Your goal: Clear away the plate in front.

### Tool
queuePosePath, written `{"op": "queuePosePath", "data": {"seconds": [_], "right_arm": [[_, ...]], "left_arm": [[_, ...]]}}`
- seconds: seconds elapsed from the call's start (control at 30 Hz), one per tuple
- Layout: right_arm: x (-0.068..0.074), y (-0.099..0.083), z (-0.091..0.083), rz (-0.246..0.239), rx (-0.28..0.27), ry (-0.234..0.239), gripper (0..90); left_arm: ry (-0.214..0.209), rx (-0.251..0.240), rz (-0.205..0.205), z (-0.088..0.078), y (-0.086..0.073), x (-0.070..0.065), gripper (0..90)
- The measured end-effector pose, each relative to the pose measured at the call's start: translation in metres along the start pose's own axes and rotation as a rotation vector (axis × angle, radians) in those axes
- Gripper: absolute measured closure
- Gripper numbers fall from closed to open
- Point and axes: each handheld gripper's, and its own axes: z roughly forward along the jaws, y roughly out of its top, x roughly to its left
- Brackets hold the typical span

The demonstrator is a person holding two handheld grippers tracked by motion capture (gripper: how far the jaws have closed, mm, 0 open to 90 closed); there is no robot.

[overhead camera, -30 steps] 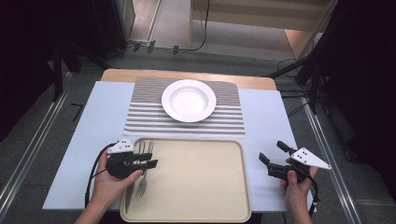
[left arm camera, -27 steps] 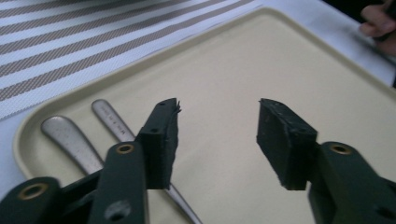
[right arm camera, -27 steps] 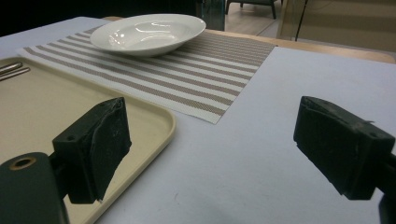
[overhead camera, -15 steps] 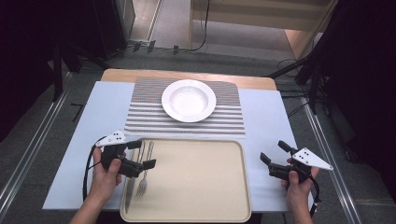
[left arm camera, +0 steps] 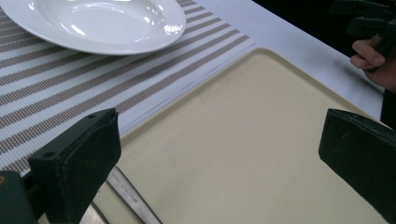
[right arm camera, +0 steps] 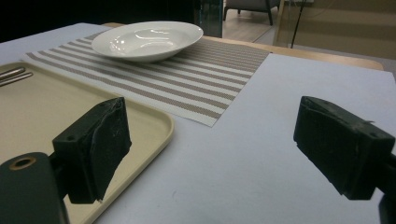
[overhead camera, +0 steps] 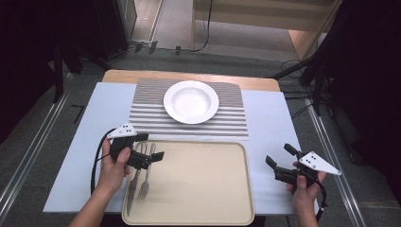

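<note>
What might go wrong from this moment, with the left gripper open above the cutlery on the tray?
1. The knife and fork lie side by side, very close. The left gripper, whose jaws have just opened with nothing between them, might pinch both or push one aside.
2. Both lie flat on the tray, so the jaws may slip off the thin metal.
3. A lifted piece carried forward may strike the white plate on the striped placemat.
</note>
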Motion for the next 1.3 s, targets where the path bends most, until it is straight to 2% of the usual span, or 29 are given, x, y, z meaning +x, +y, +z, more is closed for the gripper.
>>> {"op": "queuePosePath", "data": {"seconds": [0.1,0.27,0.53,0.6,0.63,0.67,0.77,0.8,1.03,1.2,1.3], "right_arm": [[0.001,0.000,-0.002,0.004,0.000,0.018,10.2],[0.004,-0.001,-0.009,-0.016,-0.006,-0.009,10.2],[0.002,-0.005,-0.018,0.019,-0.024,-0.010,10.1],[0.003,-0.004,-0.018,0.015,-0.027,-0.010,10.1],[0.004,-0.004,-0.018,0.011,-0.026,-0.012,7.6],[0.004,-0.004,-0.017,0.012,-0.020,0.002,0.0],[0.004,-0.003,-0.019,0.009,-0.028,0.034,0.0],[0.004,-0.003,-0.019,0.009,-0.030,0.017,0.0],[0.003,-0.004,-0.021,0.012,-0.034,0.000,0.0],[0.003,-0.007,-0.022,0.006,-0.027,0.005,0.0],[0.003,-0.011,-0.027,0.007,-0.016,0.001,0.0]], "left_arm": [[0.007,-0.012,-0.009,0.004,0.005,0.005,0.0],[0.001,-0.012,-0.033,0.013,0.013,0.016,0.0],[0.014,-0.016,-0.058,0.024,0.024,0.028,0.0],[0.015,-0.019,-0.066,0.026,0.027,0.032,0.0],[0.007,-0.021,-0.072,0.027,0.029,0.035,0.0],[0.005,-0.021,-0.077,0.028,0.030,0.037,0.0],[0.004,-0.020,-0.091,0.033,0.034,0.044,0.0],[0.007,-0.020,-0.092,0.035,0.035,0.045,0.0],[0.015,-0.027,-0.125,0.046,0.044,0.060,0.0],[0.015,-0.030,-0.151,0.053,0.049,0.069,0.0],[0.025,-0.020,-0.153,0.059,0.051,0.075,0.0]]}}
